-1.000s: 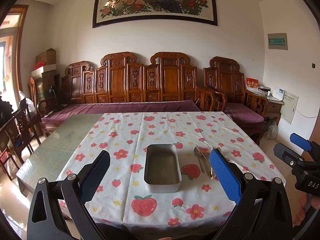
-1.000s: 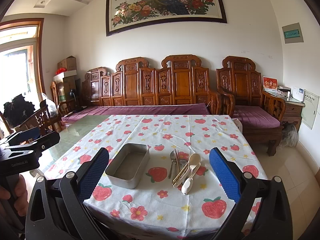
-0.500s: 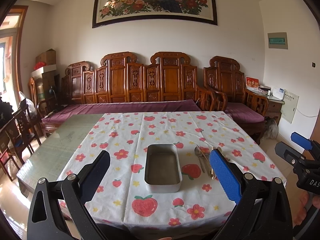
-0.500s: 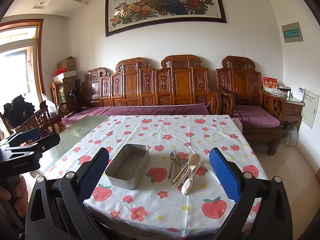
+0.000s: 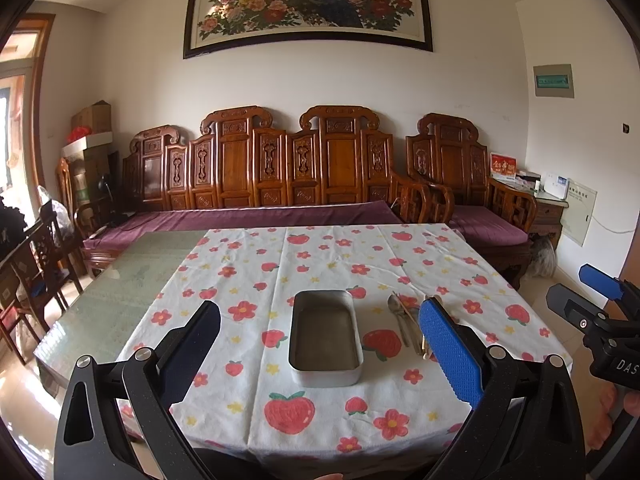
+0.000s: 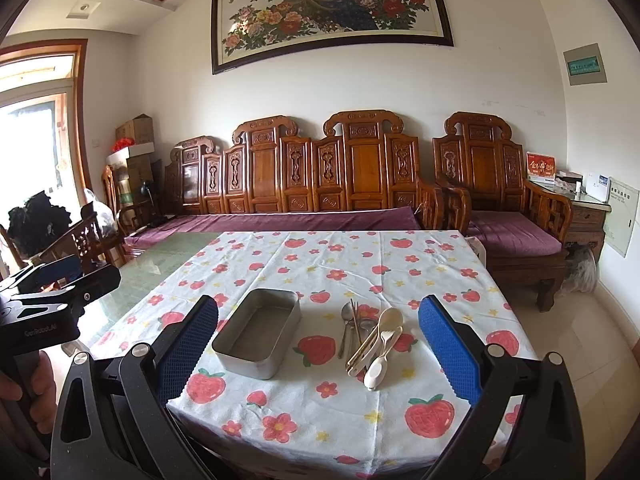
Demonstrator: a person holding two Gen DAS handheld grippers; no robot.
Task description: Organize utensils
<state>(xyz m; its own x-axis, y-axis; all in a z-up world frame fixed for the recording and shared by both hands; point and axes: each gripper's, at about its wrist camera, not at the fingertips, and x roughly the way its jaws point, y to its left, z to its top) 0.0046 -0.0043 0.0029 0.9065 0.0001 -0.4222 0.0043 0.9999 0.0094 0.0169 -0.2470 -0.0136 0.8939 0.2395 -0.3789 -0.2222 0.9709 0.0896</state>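
An empty rectangular metal tin (image 5: 325, 336) (image 6: 259, 332) sits near the front of a table covered with a strawberry-print cloth (image 5: 320, 264) (image 6: 332, 264). To its right lies a pile of utensils (image 6: 370, 340): cream plastic spoons, a metal spoon (image 5: 396, 312) and chopsticks. My left gripper (image 5: 320, 352) is open and empty, held in front of the table facing the tin. My right gripper (image 6: 318, 350) is open and empty, in front of the table facing the gap between tin and utensils.
The bare green glass tabletop (image 5: 120, 280) lies left of the cloth. A carved wooden sofa with purple cushions (image 5: 280, 184) stands behind the table. Wooden chairs (image 5: 36, 264) stand at the left. An armchair (image 6: 500, 208) and side cabinet stand at the right.
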